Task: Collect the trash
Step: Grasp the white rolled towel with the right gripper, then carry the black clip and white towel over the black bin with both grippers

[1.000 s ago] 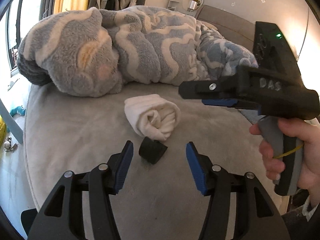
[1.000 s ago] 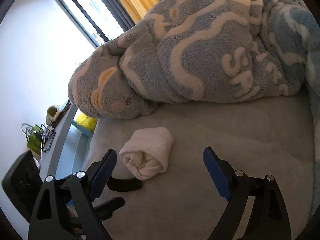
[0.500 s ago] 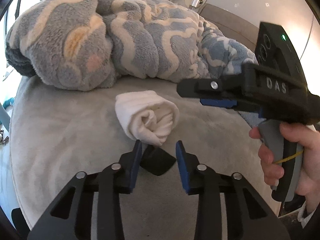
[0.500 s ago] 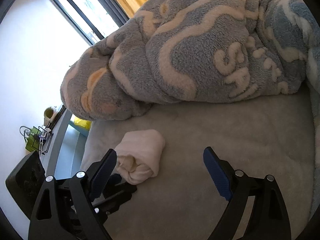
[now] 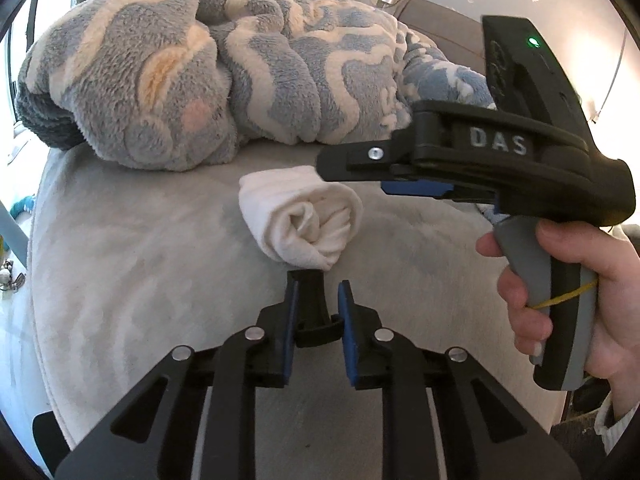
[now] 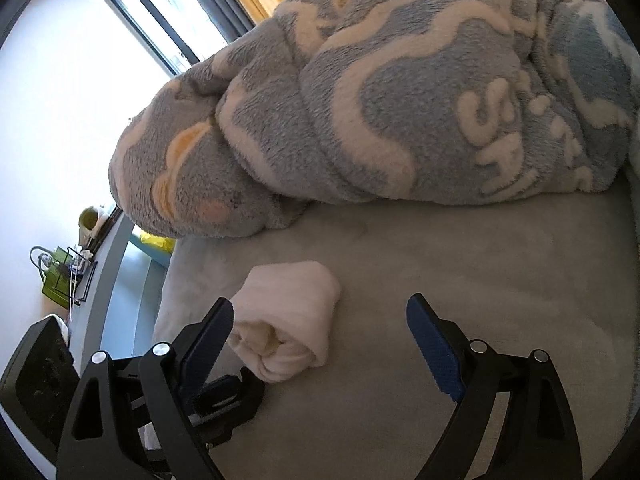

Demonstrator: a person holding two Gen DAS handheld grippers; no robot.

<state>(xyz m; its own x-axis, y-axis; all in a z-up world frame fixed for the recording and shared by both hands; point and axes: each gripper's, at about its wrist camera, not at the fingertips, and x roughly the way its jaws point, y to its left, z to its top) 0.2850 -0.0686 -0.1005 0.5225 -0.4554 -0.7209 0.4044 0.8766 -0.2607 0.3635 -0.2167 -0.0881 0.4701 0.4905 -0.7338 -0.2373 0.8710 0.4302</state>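
Note:
A small black cup-like piece of trash (image 5: 314,308) is squeezed between the blue pads of my left gripper (image 5: 316,300), just in front of a rolled white cloth (image 5: 304,216) on the grey bed (image 5: 140,264). My right gripper (image 6: 320,320) is open and empty. It hovers over the bed with the rolled white cloth (image 6: 288,320) by its left finger. It shows from the side in the left wrist view (image 5: 416,188), above the cloth. The left gripper with the black piece (image 6: 224,396) shows low in the right wrist view.
A big grey-blue fleece blanket (image 5: 224,80) is heaped across the back of the bed, also in the right wrist view (image 6: 380,112). The bed's left edge (image 5: 40,280) drops to the floor. A window (image 6: 168,20) and a green wire rack (image 6: 60,276) lie left.
My left gripper moved forward and closed on the black piece, squeezing it flat. The right gripper stayed open and shifted slightly toward the cloth.

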